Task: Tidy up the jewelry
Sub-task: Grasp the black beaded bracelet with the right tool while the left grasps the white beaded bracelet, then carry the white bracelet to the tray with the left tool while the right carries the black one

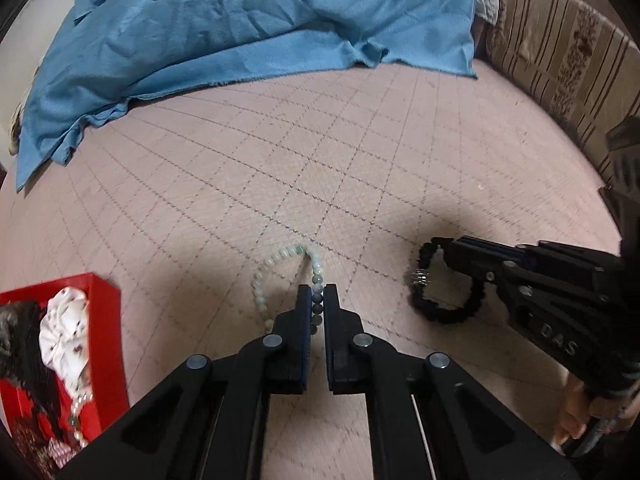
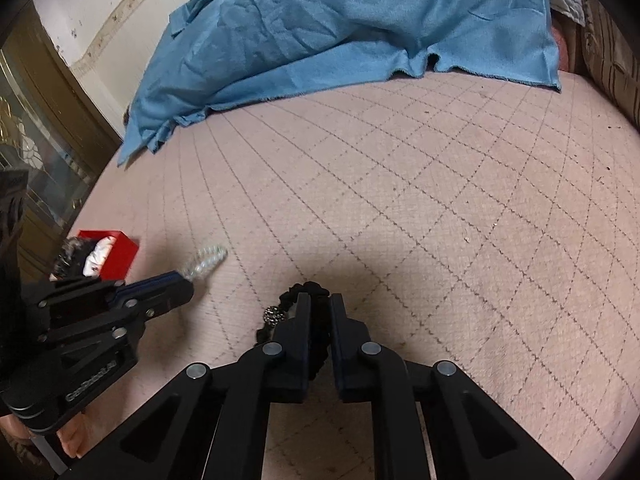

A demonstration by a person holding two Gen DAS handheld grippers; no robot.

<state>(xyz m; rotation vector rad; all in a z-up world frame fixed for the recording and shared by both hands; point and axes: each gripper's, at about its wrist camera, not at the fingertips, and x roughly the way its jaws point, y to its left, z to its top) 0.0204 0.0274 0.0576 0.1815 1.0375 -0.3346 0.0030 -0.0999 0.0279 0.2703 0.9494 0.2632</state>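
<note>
Lifting should be slow and vertical: the left tool [image 1: 318, 300] is clamped on the pale bead bracelet [image 1: 280, 276], the right tool [image 2: 320, 312] on the black bracelet [image 2: 316, 320], both lying on the bed [image 1: 360, 160]; carry each clear before crossing to the red box [image 1: 104, 320].

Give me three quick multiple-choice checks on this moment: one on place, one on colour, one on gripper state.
1. Where is the red box?
A. left of the left gripper
B. on the blue cloth
C. right of the right gripper

2. What colour is the bracelet in the right gripper?
A. red
B. black
C. yellow

3. What is the left gripper doing?
A. wide open over bare bedding
B. shut on the pale beads
C. reaching into the box

Key: 1 A, it sits at the left wrist view's left edge. 2 B, the black bracelet shows. 3 B, pale beads run between its closed fingers.
</note>
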